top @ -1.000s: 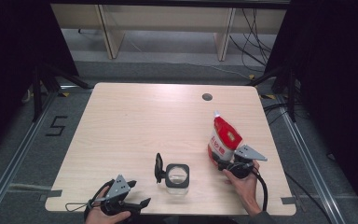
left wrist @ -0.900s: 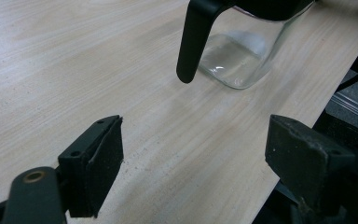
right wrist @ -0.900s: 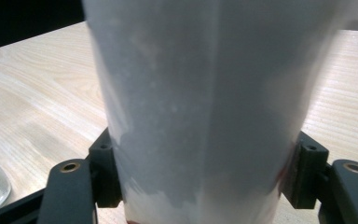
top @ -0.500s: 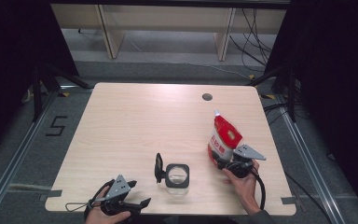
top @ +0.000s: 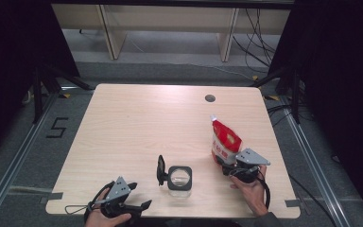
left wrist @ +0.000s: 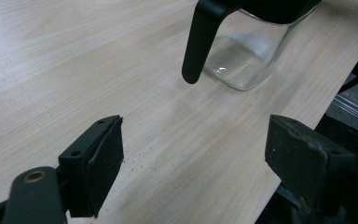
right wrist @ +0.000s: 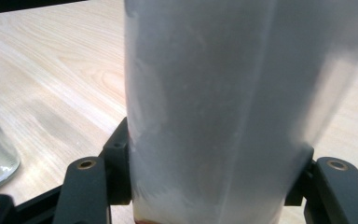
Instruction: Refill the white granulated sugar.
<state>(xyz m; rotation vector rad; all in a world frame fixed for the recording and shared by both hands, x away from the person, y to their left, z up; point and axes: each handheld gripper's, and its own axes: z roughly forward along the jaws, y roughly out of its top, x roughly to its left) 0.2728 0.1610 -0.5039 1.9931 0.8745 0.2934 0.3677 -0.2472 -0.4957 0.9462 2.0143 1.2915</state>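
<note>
Though nearby — glass jar (top: 179, 178) untouched.

Even overhead light on the table, dark surroundings, soft close-ups.
The pale table (top: 137, 127) is evenly lit with faint shadows, while black curtains at both sides fall to near darkness. In the right gripper view the pouch (right wrist: 214, 107) sits too close, a blurred grey-white mass. The glass jar (left wrist: 242, 56) shows small glints, and the near jaws look soft.
</note>
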